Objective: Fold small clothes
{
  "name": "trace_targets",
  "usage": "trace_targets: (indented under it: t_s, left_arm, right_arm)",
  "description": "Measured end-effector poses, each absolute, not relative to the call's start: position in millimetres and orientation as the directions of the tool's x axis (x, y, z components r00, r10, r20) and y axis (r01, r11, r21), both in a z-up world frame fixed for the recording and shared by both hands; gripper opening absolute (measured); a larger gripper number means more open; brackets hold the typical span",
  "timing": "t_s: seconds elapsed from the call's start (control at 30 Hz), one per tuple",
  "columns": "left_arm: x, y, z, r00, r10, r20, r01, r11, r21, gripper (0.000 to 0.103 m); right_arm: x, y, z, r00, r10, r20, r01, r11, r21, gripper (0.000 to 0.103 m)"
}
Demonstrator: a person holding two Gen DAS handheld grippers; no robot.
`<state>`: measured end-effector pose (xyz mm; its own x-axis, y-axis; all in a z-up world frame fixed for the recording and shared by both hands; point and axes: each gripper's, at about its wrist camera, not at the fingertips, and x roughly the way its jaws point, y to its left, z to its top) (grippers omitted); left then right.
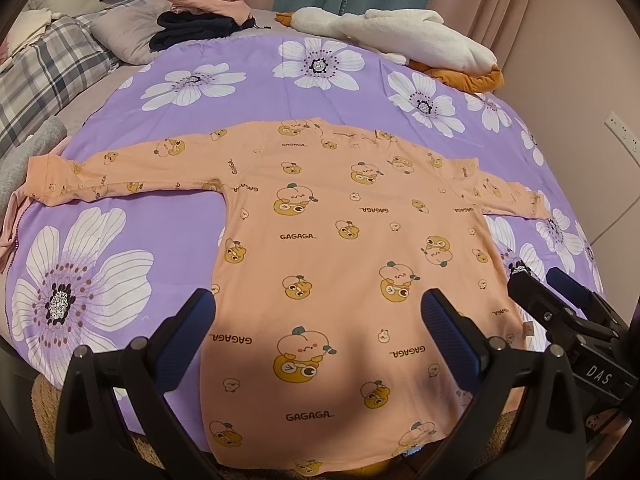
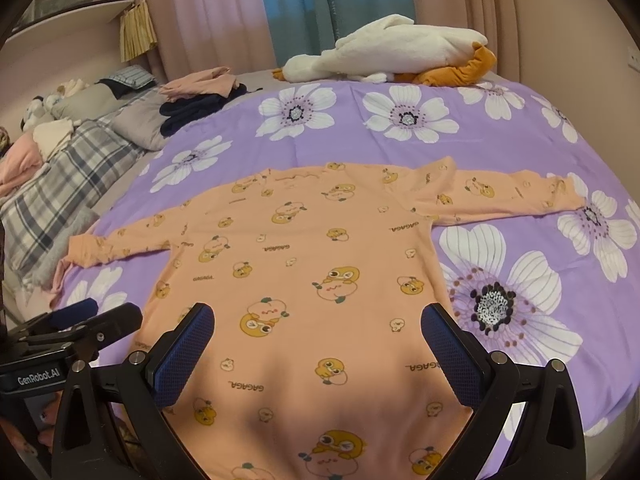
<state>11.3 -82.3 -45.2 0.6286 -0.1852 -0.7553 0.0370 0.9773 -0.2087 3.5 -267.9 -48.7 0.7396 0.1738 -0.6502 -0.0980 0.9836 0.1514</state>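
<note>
Only left view shows grey blanket — shirt flat

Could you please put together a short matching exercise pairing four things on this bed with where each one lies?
Things:
1. peach shirt
2. white plush toy
3. dark folded clothes
4. plaid pillow

Places:
A. far edge of the bed, by the curtains
B. left side, beside the purple sheet
C. spread flat in the middle of the purple sheet, sleeves out
D. far left of the sheet, under a pink garment

Pairs: 1-C, 2-A, 3-D, 4-B
</note>
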Motion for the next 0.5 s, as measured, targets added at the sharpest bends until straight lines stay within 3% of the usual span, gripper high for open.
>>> trace_targets:
  t_s: [0.5]
  left_arm:
    - [18.6, -85.9, -52.3, 0.603, -0.185, -0.776, 0.035, 0.978, -0.206, 0.103]
  right_arm:
    - [10.2, -298.7, -53.1, 0.742, 0.197, -0.641, -0.061, 0.972, 0.228, 0.102]
